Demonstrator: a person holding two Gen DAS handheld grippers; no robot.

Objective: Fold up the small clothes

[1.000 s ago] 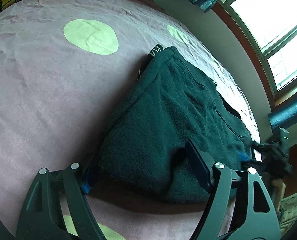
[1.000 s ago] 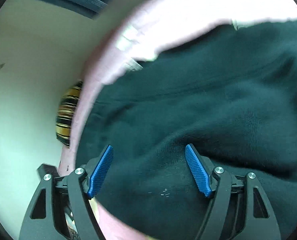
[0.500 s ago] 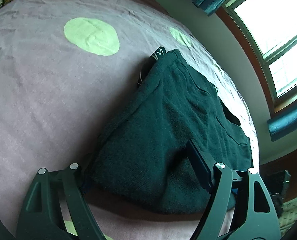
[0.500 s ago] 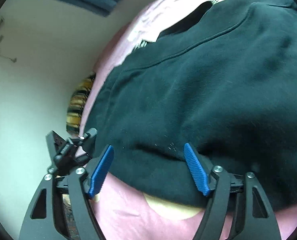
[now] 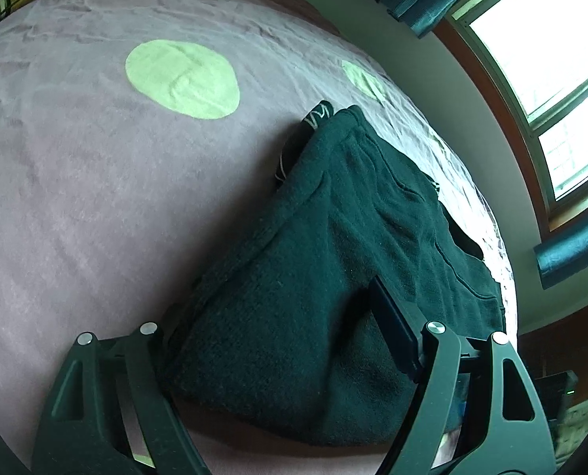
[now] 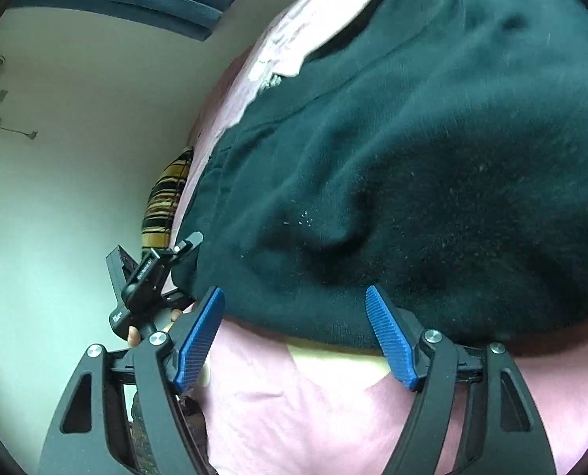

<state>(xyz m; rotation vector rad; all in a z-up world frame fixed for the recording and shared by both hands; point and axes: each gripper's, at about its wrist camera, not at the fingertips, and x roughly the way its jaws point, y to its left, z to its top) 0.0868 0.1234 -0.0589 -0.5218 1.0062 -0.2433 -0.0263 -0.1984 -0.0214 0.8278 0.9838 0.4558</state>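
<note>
Right gripper (image 6: pixel 294 332) has drawn back since a second ago: then its pads sat over the garment (image 6: pixel 412 166), now they stand at its near hem, pink sheet (image 6: pixel 294 415) showing below. Its jaws just widened a little; nothing is between them and the blue pads (image 6: pixel 199 340) are wide apart. The right pad touches or just overlaps the hem. Left gripper (image 5: pixel 278 340), barely shifted, is spread wide astride the garment's near corner, not pinching; its left pad is hidden by cloth. The dark green garment lies folded on the bed, running from 6 toward 1 o'clock in the left view. The left gripper shows at 8 o'clock in the right view.
</note>
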